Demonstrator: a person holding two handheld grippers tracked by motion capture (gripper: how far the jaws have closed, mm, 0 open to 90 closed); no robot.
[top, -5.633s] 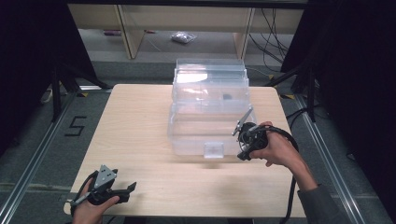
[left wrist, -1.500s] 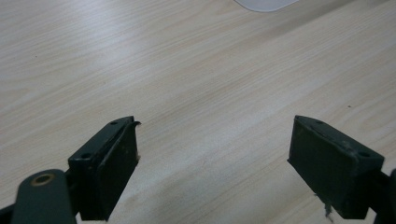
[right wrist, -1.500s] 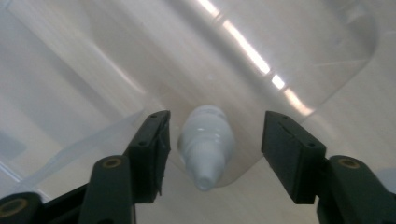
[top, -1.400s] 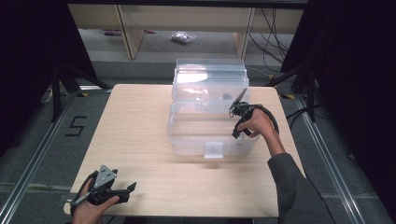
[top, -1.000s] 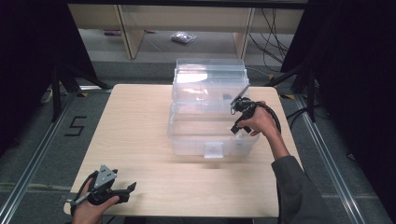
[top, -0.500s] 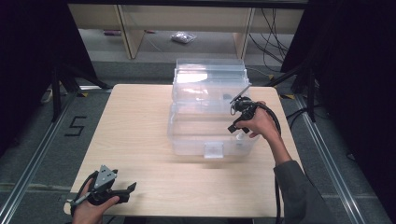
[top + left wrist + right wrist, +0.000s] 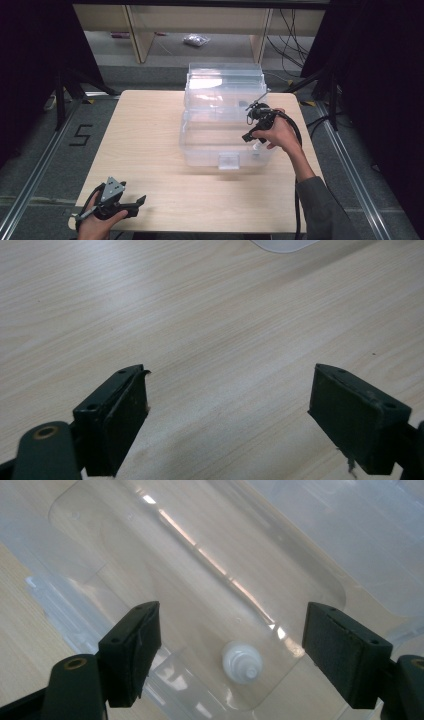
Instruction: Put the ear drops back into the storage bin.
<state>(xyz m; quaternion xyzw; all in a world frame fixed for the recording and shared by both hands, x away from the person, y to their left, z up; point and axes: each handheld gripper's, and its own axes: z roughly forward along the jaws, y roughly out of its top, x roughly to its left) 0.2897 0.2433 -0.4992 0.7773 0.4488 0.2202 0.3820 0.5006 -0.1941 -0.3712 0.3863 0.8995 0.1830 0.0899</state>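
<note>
A clear plastic box [image 7: 186,146] stands on the wooden table [image 7: 145,125], its lid [image 7: 225,82] raised at the back. A small white ribbed cap-like piece [image 7: 241,662] lies on the box floor, near the right wall [image 7: 257,147]. My right gripper [image 7: 251,131] hangs over the box's right side, pointing down. Its jaws [image 7: 235,625] have just been opening and stand wide, with nothing between the pads; the white piece lies below them. My left gripper [image 7: 137,202] rests at the table's front left corner, open over bare wood [image 7: 230,390].
Wooden shelving runs along the back, with a small bag [image 7: 196,40] on the floor beneath it. Dark curtains hang at both sides. A floor mark "5" [image 7: 81,135] lies left of the table. The right gripper's cable [image 7: 296,135] loops past the box's right edge.
The right hand came from the box's front right corner to above its right side, and in the last second it drew up and back a little. The left hand has not moved.
</note>
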